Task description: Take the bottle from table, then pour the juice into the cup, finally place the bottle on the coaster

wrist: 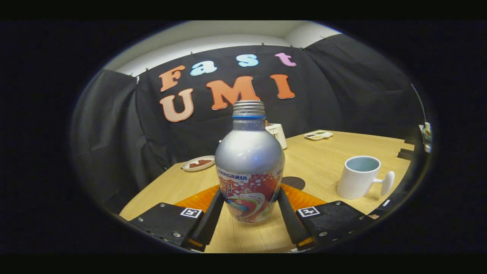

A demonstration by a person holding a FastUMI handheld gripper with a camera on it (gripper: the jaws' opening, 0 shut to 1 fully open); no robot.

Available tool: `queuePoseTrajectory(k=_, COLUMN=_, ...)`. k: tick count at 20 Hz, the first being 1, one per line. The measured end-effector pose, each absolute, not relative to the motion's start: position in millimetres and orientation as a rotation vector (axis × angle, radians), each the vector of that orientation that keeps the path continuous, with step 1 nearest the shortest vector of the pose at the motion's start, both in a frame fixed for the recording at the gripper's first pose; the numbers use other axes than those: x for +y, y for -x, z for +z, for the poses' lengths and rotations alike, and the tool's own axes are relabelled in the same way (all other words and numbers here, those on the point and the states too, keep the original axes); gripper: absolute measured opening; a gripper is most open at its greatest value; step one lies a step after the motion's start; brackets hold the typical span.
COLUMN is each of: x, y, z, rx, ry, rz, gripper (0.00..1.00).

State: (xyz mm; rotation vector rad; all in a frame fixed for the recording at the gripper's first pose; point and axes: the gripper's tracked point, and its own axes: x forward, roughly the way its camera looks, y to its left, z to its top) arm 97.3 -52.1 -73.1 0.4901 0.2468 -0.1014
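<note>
A silver bottle stands upright at the centre of the frame on a wooden worktop, clasped on both sides by the tongs. A white cup sits lower right; a dark coaster lies just behind the bottle.

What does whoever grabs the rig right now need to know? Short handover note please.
Gripper: fingers on both sides of the bottle, apparently pressing its lower body; bottle upright, cap off.
Cup: upright on the table, beyond the fingers to the right, handle pointing away from the bottle.
Coaster: dark disc just behind the bottle, bare.
Done: bottle grasped; can't tell whether it has left the table.
Left: carry to the cup, pour the juice, set the bottle on the coaster.
</note>
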Motion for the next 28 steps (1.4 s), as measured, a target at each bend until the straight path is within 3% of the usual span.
queuePoseTrajectory(k=28, x=-96.8, y=-142.2, z=-88.8, rx=0.231, ry=-1.467, rz=-0.303, gripper=0.76)
